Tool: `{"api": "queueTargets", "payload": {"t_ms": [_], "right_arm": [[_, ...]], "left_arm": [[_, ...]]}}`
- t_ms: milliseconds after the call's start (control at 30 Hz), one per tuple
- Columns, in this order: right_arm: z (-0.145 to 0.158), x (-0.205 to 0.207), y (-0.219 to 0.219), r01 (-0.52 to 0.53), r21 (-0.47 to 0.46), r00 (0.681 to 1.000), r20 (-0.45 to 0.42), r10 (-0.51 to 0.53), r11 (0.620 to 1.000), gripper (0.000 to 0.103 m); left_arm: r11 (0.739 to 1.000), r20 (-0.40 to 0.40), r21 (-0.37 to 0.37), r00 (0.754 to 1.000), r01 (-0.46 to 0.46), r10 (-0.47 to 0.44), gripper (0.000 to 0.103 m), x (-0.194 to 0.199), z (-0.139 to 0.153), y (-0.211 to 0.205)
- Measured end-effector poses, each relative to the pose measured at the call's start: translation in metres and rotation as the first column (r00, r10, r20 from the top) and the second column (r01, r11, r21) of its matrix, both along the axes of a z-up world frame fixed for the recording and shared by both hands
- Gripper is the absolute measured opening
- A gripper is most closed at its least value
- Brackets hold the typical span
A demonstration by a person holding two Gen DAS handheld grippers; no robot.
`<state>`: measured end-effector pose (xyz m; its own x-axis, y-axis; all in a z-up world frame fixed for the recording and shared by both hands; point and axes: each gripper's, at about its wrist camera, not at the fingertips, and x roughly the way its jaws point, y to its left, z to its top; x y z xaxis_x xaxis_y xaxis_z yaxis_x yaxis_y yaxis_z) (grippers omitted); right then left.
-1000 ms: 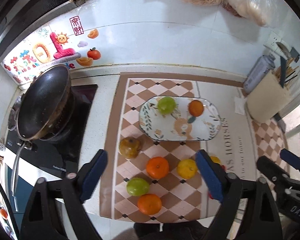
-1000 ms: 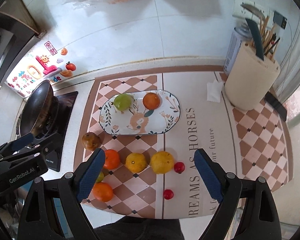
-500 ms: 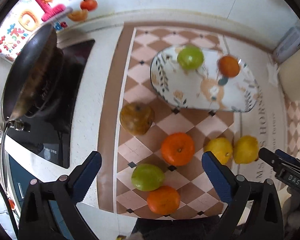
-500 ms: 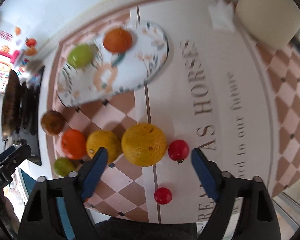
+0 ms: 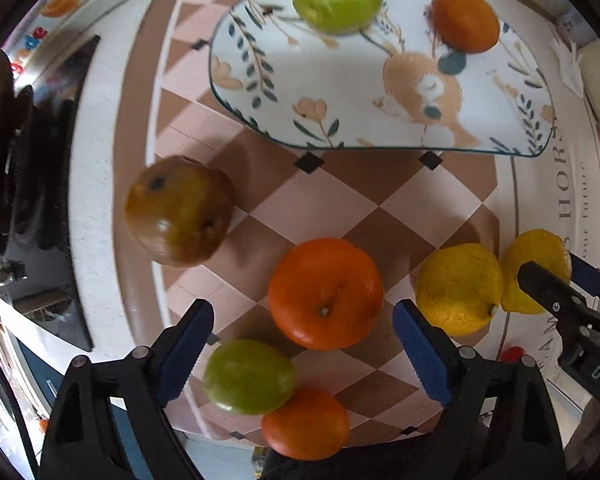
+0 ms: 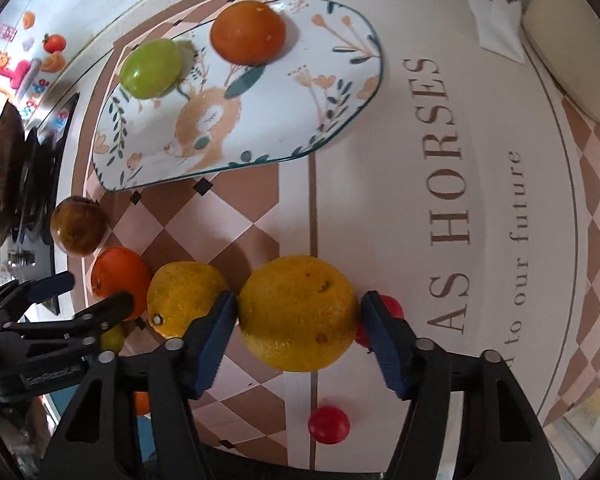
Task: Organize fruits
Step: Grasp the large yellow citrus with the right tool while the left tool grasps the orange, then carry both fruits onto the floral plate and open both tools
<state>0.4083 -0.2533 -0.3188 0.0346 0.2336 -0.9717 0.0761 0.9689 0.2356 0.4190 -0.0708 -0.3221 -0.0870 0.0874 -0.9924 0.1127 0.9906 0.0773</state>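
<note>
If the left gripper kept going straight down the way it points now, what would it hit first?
Most likely the large orange: it sits between the closing fingers of the left gripper, slightly ahead of them. The green fruit by the left finger is close too; depth is unclear, so it could touch first.

Glossy plate (image 6: 340, 92) (pitted yellow citrus (image 6: 298, 314))
</note>
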Motion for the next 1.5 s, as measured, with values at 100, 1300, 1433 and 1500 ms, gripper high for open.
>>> {"api": "queueTargets", "payload": {"t_ms": [100,1300,1433,1500], "right_arm": [[-0.001,-0.003,-0.002,-0.003,0.015,1.000,-0.003,0.003,1.000,0.065],[0.020,0.009,-0.023,0.067,0.202,0.998,-0.008,-0.067,0.977,0.066],[0.046,0.036,-0.033,0.091,0.238,0.993,0.051,-0.106,0.967,0.066],[0.049,0.056,-0.037,0.107,0.242,0.990,0.067,-0.127,0.964,0.066]], "left_arm": [[1.000,-0.001,-0.012,1.000,-0.002,0.002,0.090,-0.001,-0.005,-0.001],[0.997,0.098,-0.079,0.995,-0.027,0.035,0.061,-0.007,0.024,0.010],[0.989,0.155,-0.144,0.986,-0.039,0.062,0.061,0.012,0.062,0.010],[0.987,0.171,-0.152,0.983,-0.043,0.070,0.061,0.028,0.073,0.009]]}}
